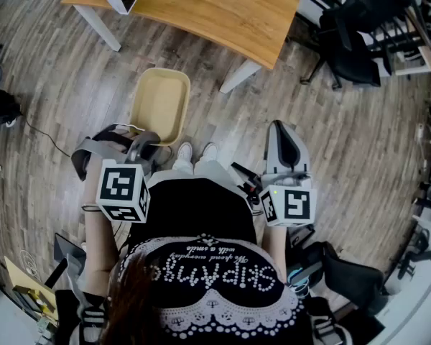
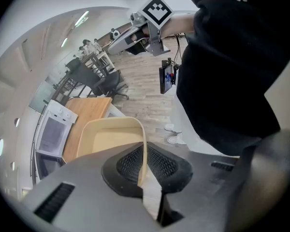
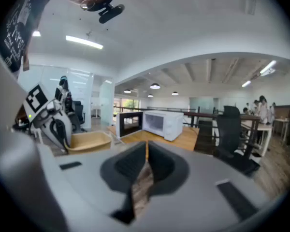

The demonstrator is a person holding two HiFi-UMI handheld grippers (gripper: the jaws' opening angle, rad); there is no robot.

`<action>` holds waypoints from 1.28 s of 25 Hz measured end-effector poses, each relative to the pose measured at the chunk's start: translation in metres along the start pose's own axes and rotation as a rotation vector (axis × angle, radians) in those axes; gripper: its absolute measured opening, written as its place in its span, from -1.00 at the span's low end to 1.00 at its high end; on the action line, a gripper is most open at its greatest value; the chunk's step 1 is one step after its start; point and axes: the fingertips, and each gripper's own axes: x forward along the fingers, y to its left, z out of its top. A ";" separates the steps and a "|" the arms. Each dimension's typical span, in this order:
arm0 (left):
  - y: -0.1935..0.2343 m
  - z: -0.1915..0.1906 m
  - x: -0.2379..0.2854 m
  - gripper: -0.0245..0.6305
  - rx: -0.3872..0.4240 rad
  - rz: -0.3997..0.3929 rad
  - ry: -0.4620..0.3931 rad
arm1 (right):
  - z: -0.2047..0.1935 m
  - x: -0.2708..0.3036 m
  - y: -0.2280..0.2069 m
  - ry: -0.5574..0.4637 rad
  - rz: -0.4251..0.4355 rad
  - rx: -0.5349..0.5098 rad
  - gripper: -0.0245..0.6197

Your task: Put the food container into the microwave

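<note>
The food container (image 1: 160, 103) is an empty beige tub, held out over the wooden floor in front of the person's feet. My left gripper (image 1: 139, 148) is shut on its near rim; in the left gripper view the thin wall of the container (image 2: 111, 138) runs between the black pads of that gripper (image 2: 143, 170). The white microwave (image 3: 160, 123) stands on a wooden table (image 3: 191, 135) with its door (image 3: 128, 123) swung open. It also shows as the microwave (image 2: 53, 135) at the left. My right gripper (image 3: 146, 161) is shut and empty, and it shows as the right gripper (image 1: 280, 134) beside the person's right leg.
The wooden table (image 1: 223, 9) lies ahead with white legs (image 1: 238, 76) under it. Black office chairs (image 1: 355, 45) stand at the right of the table. Bags and cables (image 1: 0, 106) sit on the floor at the left. People stand far off at the right in the right gripper view.
</note>
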 end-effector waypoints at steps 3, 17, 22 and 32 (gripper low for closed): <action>0.001 -0.001 0.000 -0.80 0.000 0.002 0.001 | 0.002 0.002 0.002 -0.006 0.001 0.000 -0.80; 0.001 -0.006 -0.002 -0.80 0.001 0.028 -0.002 | 0.002 -0.004 0.004 -0.013 -0.005 -0.017 -0.80; -0.003 -0.010 -0.002 -0.80 0.007 0.031 0.000 | 0.006 -0.008 0.006 -0.052 -0.011 0.015 -0.80; -0.012 -0.031 -0.011 -0.80 0.012 0.024 0.001 | 0.008 -0.010 0.032 -0.057 -0.031 0.030 -0.80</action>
